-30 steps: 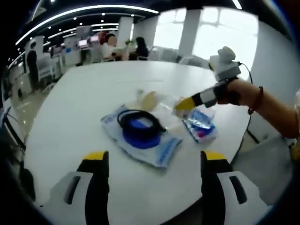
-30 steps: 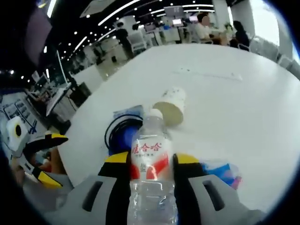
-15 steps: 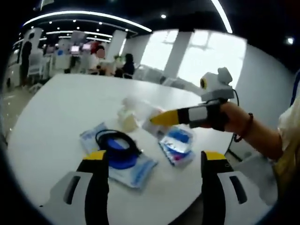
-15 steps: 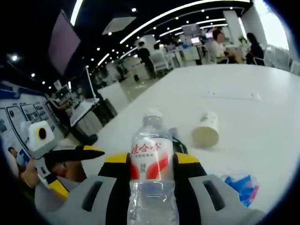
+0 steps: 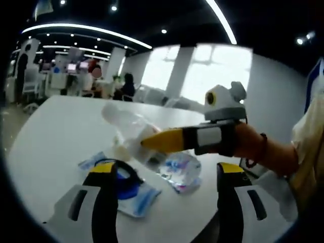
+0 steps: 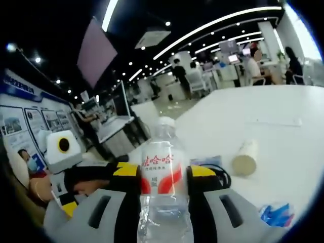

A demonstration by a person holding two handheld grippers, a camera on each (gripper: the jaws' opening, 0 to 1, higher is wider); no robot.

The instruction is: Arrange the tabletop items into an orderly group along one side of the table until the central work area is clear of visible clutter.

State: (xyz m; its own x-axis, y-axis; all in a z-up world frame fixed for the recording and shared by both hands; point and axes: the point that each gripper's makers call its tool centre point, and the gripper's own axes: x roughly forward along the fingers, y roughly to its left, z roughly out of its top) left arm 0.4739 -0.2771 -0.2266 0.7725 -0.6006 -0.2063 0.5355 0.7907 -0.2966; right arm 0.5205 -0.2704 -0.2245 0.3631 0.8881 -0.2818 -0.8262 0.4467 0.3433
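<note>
Above white table [image 6: 283,116], right tool [image 6: 164,174] clamps bottle [image 6: 163,172].

Dim up top, dark ceiling cut by long curved strip lights [image 6: 212,30] and small spots. Strong daylight pouring through the big windows [image 5: 202,71] in the left gripper view, washing them out to white. Glare off the white table [image 6: 283,116], soft shadows only. Motion blur smearing the clear bottle [image 5: 129,129] and the packets. Heavy fisheye bending at the edges, straight lines bowed, far figures soft.
</note>
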